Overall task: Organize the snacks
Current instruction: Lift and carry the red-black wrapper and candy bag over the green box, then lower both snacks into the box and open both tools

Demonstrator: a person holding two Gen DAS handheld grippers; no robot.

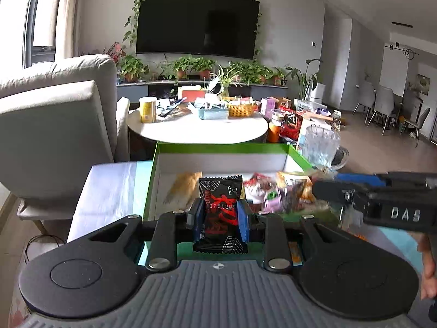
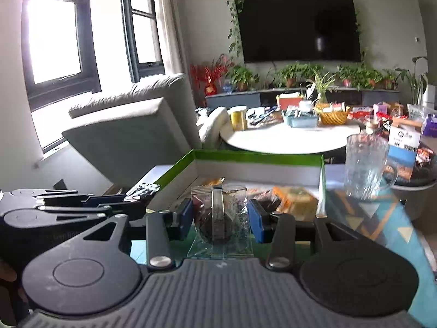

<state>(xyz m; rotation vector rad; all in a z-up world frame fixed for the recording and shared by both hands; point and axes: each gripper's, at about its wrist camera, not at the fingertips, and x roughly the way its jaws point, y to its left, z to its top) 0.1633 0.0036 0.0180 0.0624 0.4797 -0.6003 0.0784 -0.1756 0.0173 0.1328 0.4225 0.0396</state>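
Black snack packet (image 1: pixel 220 213) clamped between left fingers (image 1: pixel 243 220); clear-wrapped snack (image 2: pixel 221 217) between right fingers (image 2: pixel 256 222).

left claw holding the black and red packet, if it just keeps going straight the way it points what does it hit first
Most likely the green box: the left claw, shut on the black and red snack packet, aims slightly downward over its open interior, toward the snacks inside or the far wall. Depth is unclear.

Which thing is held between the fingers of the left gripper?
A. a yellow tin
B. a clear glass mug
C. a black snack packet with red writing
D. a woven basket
C: in the left wrist view the left gripper has its blue pads pressed on the two sides of the black snack packet.
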